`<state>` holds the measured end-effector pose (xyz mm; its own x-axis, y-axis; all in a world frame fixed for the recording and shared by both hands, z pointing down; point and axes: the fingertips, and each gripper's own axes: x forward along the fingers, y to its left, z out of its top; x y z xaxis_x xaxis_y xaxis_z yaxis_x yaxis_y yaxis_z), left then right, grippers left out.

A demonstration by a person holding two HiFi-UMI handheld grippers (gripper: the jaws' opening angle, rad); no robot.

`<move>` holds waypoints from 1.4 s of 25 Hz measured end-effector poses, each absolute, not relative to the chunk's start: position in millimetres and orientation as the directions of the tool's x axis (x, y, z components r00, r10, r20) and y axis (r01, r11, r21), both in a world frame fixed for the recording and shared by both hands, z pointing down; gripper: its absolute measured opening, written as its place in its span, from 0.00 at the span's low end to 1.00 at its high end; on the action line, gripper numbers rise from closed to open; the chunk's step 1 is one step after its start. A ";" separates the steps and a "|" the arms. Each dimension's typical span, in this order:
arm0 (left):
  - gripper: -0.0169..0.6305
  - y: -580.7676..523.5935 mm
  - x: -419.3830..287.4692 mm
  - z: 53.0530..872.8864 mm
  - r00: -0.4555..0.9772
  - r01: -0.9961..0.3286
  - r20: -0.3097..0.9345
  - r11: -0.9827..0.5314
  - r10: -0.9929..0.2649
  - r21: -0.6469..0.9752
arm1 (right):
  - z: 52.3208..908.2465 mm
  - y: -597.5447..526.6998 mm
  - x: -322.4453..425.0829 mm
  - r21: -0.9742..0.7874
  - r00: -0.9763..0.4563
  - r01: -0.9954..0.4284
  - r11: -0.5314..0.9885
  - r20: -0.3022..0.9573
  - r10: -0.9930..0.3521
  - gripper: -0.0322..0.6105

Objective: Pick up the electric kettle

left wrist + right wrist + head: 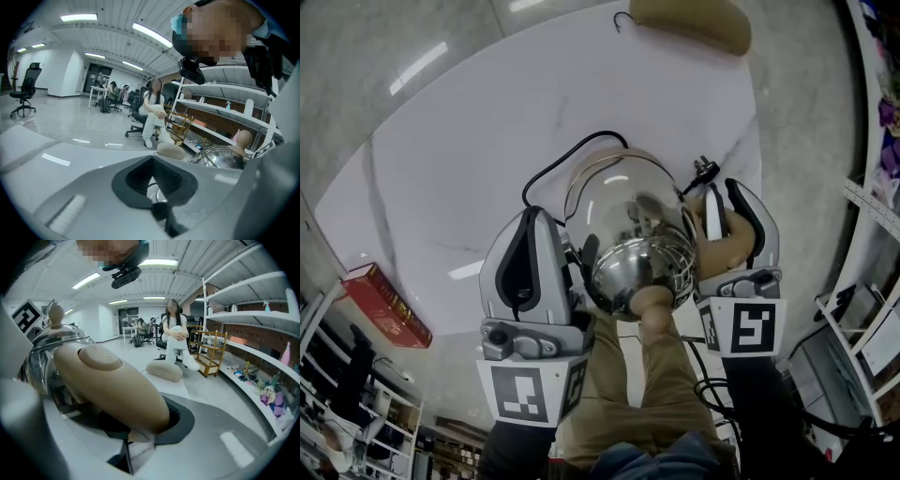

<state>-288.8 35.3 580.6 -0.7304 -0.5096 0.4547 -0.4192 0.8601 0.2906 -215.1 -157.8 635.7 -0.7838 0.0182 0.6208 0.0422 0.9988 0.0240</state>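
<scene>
Our right gripper (152, 430) clamps the tan handle (110, 380) of the lidded steel electric kettle (633, 234), contents hidden, at the white table's (469, 178) near edge. Our left gripper (157, 187), jaws together on nothing, sits just beside its body.

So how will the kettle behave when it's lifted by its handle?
Probably rigid: the kettle is polished metal, no flex. Gripped by the right gripper at the smooth handle off to one side, it may swing or tilt away from the grip. The cord loops across the table behind it and could drag. Contents unseen, so weight is uncertain.
</scene>
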 end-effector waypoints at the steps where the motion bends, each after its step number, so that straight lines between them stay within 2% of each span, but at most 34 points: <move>1: 0.03 35.2 -288.3 580.2 -0.730 -0.421 0.455 0.860 -0.510 0.289 | 634.6 -158.0 -215.6 0.025 -0.786 0.042 0.999 0.618 0.017 0.21; 35: 0.03 26.7 -296.8 537.0 -0.756 -0.440 0.411 0.861 -0.509 0.256 | 590.5 -165.5 -229.3 0.035 -0.830 0.026 0.999 0.558 0.002 0.21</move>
